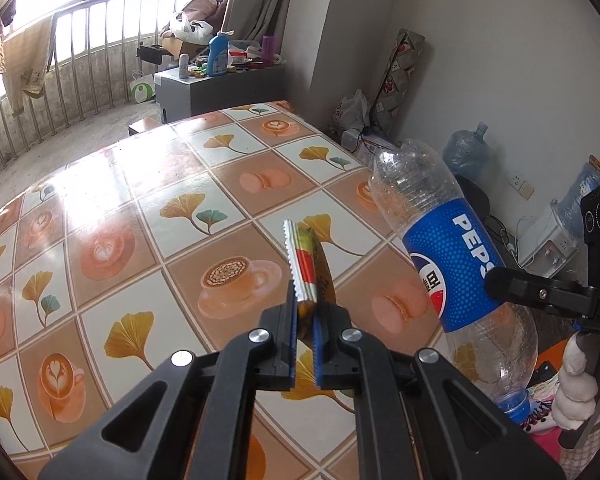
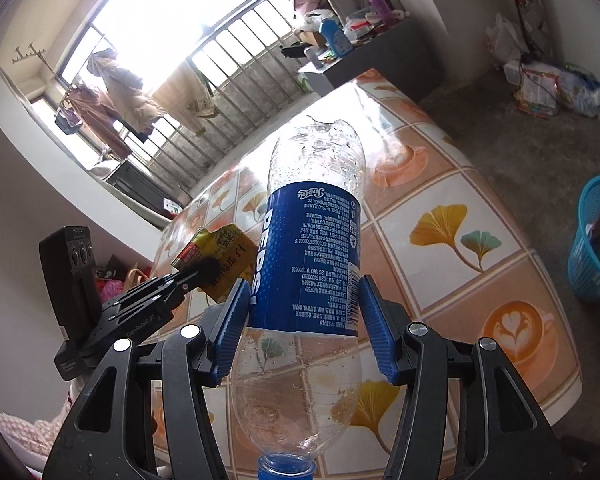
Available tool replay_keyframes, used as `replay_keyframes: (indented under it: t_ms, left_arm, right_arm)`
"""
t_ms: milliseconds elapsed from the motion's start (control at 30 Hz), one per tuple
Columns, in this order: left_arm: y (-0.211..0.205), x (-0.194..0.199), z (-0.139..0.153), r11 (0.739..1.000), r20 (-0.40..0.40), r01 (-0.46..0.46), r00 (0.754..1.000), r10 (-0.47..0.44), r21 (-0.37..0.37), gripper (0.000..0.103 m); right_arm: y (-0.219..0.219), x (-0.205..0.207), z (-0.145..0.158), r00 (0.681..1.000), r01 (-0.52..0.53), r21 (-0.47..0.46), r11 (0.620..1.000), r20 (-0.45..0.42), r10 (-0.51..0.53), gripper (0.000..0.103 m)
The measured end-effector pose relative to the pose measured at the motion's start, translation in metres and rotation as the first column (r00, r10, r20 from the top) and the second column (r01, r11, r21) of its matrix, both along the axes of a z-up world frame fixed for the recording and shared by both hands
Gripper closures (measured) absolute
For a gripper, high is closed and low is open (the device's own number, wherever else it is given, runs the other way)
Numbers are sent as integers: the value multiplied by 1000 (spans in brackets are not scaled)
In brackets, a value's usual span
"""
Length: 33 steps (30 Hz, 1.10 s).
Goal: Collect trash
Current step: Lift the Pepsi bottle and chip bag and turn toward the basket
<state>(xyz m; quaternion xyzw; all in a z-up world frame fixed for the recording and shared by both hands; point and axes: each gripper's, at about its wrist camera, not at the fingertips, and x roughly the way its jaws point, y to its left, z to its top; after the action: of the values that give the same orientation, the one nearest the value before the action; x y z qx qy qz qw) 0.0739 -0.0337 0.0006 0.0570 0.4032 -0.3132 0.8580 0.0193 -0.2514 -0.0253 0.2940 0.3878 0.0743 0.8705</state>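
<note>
My left gripper is shut on a yellow and red snack wrapper and holds it above the patterned table. My right gripper is shut on an empty Pepsi bottle, cap end toward me, also held above the table. The bottle shows at the right of the left wrist view with the right gripper's finger on its label. The wrapper and the left gripper show at the left of the right wrist view.
A blue mesh waste basket with rubbish in it stands on the floor right of the table. A grey cabinet loaded with bottles stands beyond the table's far end. Bags and water jugs lie along the wall.
</note>
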Motion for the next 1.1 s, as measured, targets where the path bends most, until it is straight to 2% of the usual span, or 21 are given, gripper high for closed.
replay_keyframes:
  t_ms: [233, 433, 1100]
  left_arm:
    - [-30, -1, 16, 999, 44, 31, 999, -32, 23, 98]
    - [-61, -4, 20, 996, 46, 77, 996, -79, 37, 98]
    - [-129, -15, 22, 982, 63, 160, 984, -167, 95, 97]
  right_arm:
    - [-30, -13, -1, 998, 42, 85, 995, 34, -46, 51]
    - [-50, -26, -4, 995, 75, 148, 986, 51, -83, 51]
    - [-94, -58, -7, 982, 134, 237, 962, 100, -161, 51]
